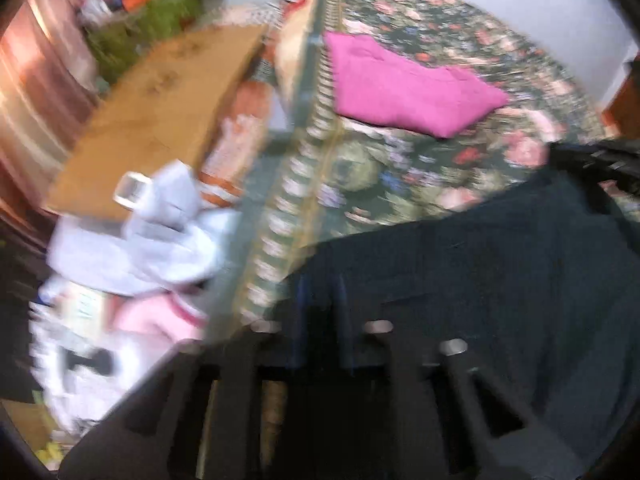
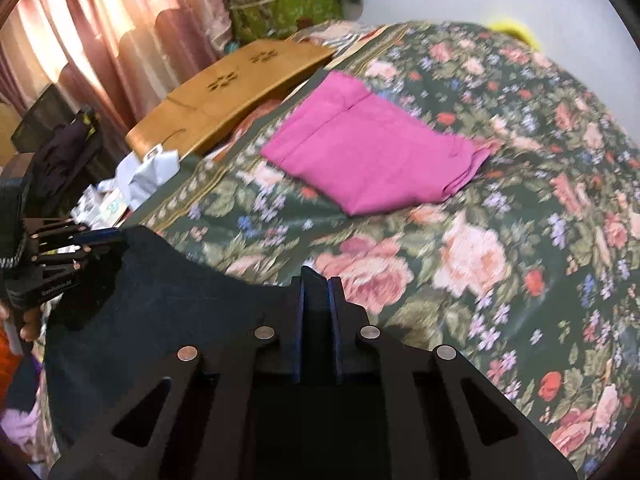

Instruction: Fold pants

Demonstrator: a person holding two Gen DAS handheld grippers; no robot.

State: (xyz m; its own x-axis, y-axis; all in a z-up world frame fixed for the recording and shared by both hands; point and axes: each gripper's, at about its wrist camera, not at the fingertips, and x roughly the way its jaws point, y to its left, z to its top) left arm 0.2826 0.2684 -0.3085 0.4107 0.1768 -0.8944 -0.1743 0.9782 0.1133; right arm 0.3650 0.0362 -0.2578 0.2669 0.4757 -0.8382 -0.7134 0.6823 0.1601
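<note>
Quick count: two grippers, left [image 2: 86, 246] and right [image 2: 316, 292], both pinching one dark pants [image 2: 168, 300]. One folded pink garment [image 2: 372, 152] on one floral bedspread [image 2: 520, 184]. One wooden lap desk [image 2: 224, 92], one green bag [image 2: 288, 12], and curtains [image 2: 100, 28].

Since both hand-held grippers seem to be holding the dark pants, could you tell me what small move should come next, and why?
Probably carry the held edge forward and lay it down. The right hand-held gripper and left hand-held gripper each pinch the dark pants, lifted above the floral bedspread, short of the folded pink garment.
</note>
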